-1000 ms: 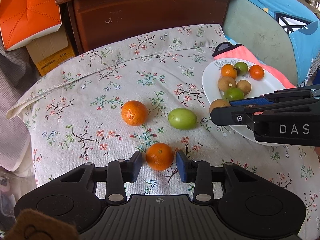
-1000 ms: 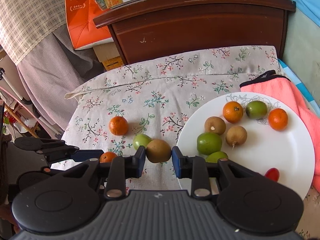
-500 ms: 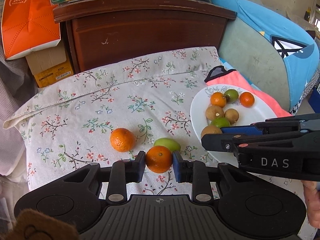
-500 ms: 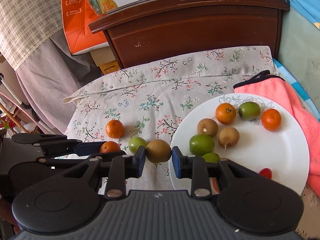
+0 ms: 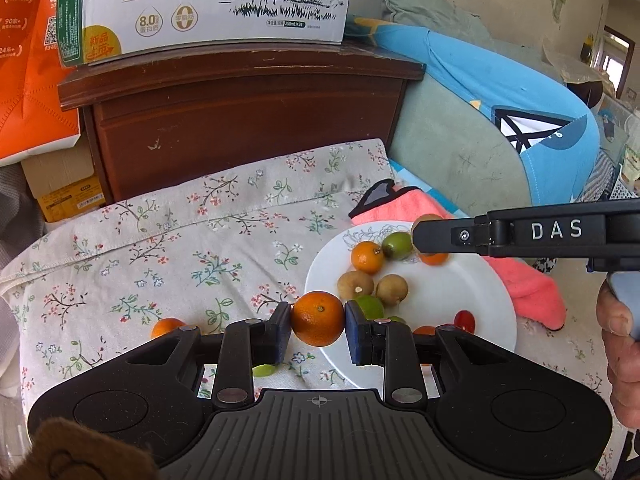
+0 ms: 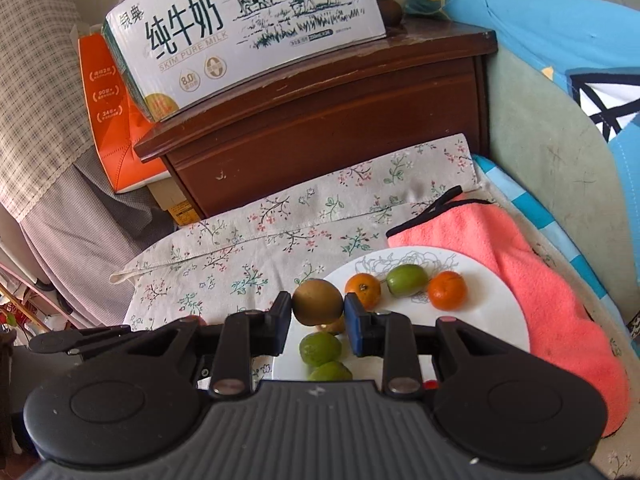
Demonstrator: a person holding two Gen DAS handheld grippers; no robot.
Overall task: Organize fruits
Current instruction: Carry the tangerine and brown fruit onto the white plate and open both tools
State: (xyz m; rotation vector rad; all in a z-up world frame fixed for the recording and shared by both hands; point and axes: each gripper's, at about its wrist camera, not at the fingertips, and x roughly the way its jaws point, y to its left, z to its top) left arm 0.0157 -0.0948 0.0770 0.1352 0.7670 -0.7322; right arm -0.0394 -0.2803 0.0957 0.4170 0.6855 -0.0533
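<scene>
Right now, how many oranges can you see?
4 or 5: one orange in the left hand-held gripper, two on the plate at and, one on the cloth; a partly hidden orange fruit may be another.

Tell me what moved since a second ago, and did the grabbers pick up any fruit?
The left gripper closed on the orange and lifted it off the cloth toward the white plate. The right gripper, already holding the brown fruit, carried it over the plate. The plate's fruit stayed put.
</scene>
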